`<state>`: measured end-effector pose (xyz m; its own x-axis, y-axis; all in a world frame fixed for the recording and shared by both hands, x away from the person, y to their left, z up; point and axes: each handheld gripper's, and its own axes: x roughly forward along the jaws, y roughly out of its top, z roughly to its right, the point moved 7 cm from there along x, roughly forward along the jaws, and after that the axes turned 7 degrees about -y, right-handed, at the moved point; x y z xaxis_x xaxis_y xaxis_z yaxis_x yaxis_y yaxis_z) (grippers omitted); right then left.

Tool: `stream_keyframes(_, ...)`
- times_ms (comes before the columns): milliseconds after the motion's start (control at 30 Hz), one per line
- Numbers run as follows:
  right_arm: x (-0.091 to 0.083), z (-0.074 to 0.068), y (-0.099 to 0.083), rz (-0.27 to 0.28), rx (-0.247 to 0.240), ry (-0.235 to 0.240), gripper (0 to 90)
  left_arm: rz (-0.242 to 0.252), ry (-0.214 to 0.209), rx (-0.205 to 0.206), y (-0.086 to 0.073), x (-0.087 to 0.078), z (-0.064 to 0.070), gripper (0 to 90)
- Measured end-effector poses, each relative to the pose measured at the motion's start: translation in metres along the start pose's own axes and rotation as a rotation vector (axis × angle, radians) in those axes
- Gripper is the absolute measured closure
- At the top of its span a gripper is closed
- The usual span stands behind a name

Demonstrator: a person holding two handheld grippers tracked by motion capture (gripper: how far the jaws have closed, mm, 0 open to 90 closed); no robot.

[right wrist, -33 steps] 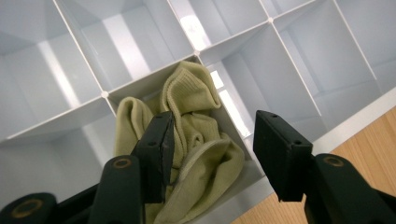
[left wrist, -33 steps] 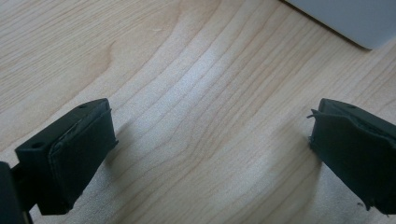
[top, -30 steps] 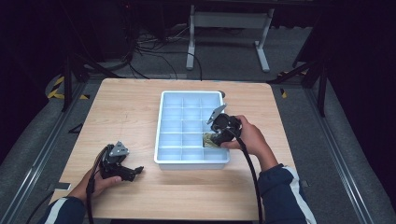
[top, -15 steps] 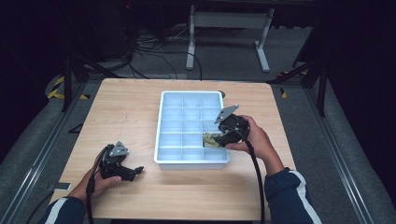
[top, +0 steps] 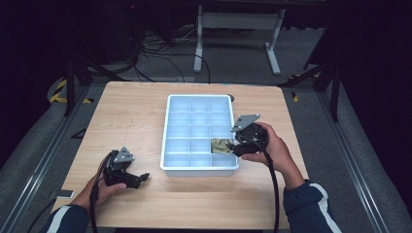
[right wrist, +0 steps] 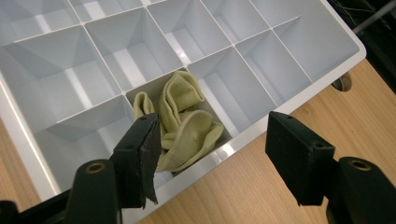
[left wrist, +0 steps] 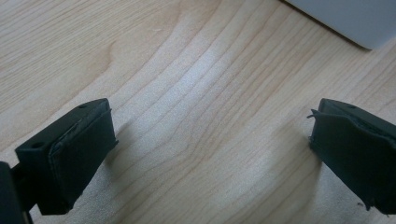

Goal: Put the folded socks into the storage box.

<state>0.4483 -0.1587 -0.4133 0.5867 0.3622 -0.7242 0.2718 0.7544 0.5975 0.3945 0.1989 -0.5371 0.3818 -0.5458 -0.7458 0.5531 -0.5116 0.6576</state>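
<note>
Inside the tray (top: 167,131), near its right wall, the sock (right wrist: 180,123) now lies released; the right gripper (right wrist: 212,156) has backed off, jaws open. Placement appears complete. Left gripper (left wrist: 210,156) rests open.

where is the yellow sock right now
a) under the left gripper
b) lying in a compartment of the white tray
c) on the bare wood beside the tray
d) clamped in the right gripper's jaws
b: the sock lies bunched in a compartment at the tray edge, with the right gripper open above it.
</note>
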Motion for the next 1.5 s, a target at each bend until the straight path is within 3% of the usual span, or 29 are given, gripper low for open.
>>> stream_keyframes(733, -0.025, -0.005, -0.033, 0.040, 0.011, -0.038, 36.4, 0.000, 0.001, -0.001, 0.000, 0.000, 0.000, 0.3)
stream_keyframes(1167, -0.029, -0.007, -0.061, 0.046, 0.029, -0.061, 35.3, 0.000, 0.001, -0.001, 0.000, 0.000, 0.000, 0.3)
stream_keyframes(1500, -0.026, -0.010, -0.081, 0.020, 0.016, -0.079, 35.1, 0.000, 0.001, -0.002, 0.000, 0.000, 0.000, 0.3)
